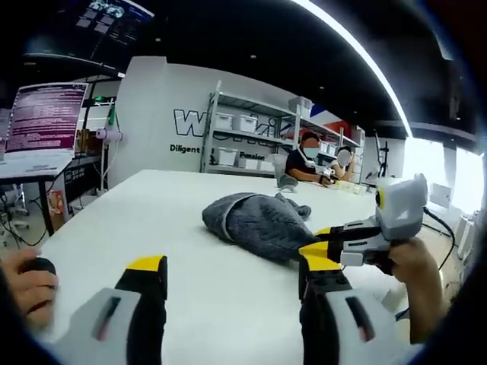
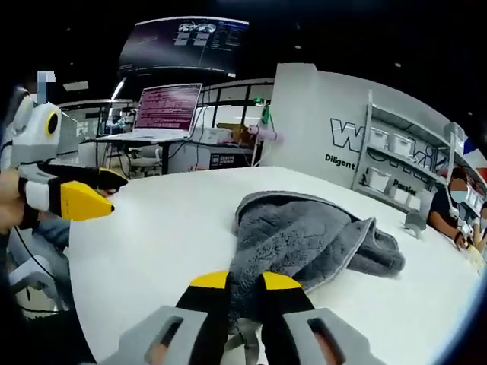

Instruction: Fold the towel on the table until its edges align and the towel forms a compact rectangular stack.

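On the white table (image 1: 137,220), the grey towel (image 2: 304,236) is lying crumpled in a loose heap toward the far middle. At the towel's near edge, the right gripper (image 2: 243,285) is pinching the cloth, jaws nearly together on it. To the left, the left gripper (image 1: 232,275) is hovering above bare tabletop, jaws wide apart, holding nothing. Far right, two people are sitting by shelves (image 1: 243,133).

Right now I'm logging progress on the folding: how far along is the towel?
Barely started. The grey towel lies crumpled on the white table, no edges aligned. In hand: the right gripper is pinching its near edge; the left gripper hangs open, off the cloth. Spreading and every fold remain.
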The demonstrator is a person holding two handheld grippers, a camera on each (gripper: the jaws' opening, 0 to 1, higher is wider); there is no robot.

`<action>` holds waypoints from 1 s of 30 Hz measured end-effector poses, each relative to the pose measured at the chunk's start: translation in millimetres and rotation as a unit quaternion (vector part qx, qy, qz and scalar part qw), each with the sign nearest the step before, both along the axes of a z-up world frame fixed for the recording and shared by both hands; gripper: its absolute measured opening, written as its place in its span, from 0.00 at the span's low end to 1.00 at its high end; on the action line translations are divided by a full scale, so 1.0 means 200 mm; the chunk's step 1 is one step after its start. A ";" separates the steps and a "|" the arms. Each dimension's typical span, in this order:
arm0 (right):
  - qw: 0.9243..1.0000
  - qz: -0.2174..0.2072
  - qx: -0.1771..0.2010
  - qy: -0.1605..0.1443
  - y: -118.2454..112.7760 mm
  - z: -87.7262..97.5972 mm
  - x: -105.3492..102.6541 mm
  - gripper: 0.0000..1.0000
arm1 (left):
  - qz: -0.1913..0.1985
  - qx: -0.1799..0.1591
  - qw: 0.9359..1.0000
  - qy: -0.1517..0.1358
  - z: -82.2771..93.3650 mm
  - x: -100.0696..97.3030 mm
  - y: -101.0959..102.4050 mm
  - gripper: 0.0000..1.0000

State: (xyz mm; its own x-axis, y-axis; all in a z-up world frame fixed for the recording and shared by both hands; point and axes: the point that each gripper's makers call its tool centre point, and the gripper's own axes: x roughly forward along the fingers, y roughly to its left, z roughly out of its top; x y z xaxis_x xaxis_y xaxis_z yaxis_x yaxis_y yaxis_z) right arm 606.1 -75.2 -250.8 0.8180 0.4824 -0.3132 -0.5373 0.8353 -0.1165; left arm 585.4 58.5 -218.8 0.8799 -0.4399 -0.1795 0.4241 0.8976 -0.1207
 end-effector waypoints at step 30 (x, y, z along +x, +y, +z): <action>0.955 0.123 0.267 -0.039 0.29 0.43 -0.21 0.09 | -0.088 0.021 0.996 0.007 -0.05 -0.02 -0.29 0.70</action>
